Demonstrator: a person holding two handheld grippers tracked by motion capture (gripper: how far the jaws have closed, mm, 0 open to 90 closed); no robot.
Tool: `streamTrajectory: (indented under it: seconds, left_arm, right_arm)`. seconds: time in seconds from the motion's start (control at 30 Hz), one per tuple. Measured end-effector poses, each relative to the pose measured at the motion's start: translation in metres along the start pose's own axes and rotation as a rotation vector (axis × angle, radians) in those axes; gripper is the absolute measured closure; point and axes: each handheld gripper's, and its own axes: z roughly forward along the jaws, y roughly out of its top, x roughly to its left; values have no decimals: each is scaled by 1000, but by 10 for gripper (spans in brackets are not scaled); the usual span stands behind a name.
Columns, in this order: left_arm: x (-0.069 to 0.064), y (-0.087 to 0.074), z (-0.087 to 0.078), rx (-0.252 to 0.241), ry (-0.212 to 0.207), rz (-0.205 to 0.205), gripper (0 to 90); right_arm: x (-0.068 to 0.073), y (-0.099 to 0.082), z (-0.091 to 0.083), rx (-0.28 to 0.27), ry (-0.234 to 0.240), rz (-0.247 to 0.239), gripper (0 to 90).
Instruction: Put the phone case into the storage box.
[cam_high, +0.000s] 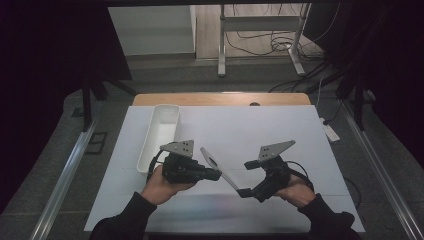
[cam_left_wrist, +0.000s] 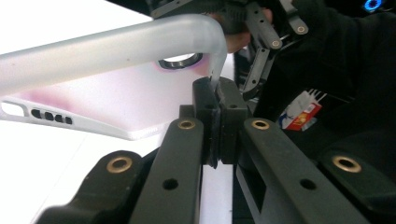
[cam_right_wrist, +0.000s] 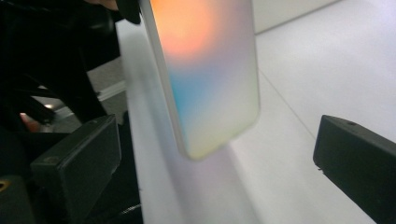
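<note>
While the left gripper (cam_left_wrist: 215, 100) is clamped shut on one rim of the phone case (cam_high: 220, 170), the case is held in the air above the white sheet (cam_high: 280, 130), slanting from that gripper down towards the right gripper (cam_high: 248, 179). The jaws of the right gripper stand wide apart, with the lower end of the case (cam_right_wrist: 205, 88) between them and touched by neither pad. The step in hand is judged a handover or a release by the right hand. The next move is judged to call for a steady left grip while the right jaws are drawn clear of the case's free corner. Beyond the case, a white tray (cam_high: 160, 135) lies near; elsewhere around the case the sheet is bare.
</note>
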Motion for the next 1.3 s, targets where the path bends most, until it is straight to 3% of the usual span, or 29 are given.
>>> streamTrajectory:
  seconds: [0.33,0.73,1.3]
  left_arm:
    - [4,3,-2,33,82,-6,882]
    - [15,6,-4,51,165,-26,881]
    - [30,9,-17,64,280,-57,882]
  right_arm:
    - [0,-11,-8,34,-107,10,0]
    - [2,-23,-17,26,-215,34,0]
    - [5,-43,-36,34,-303,61,0]
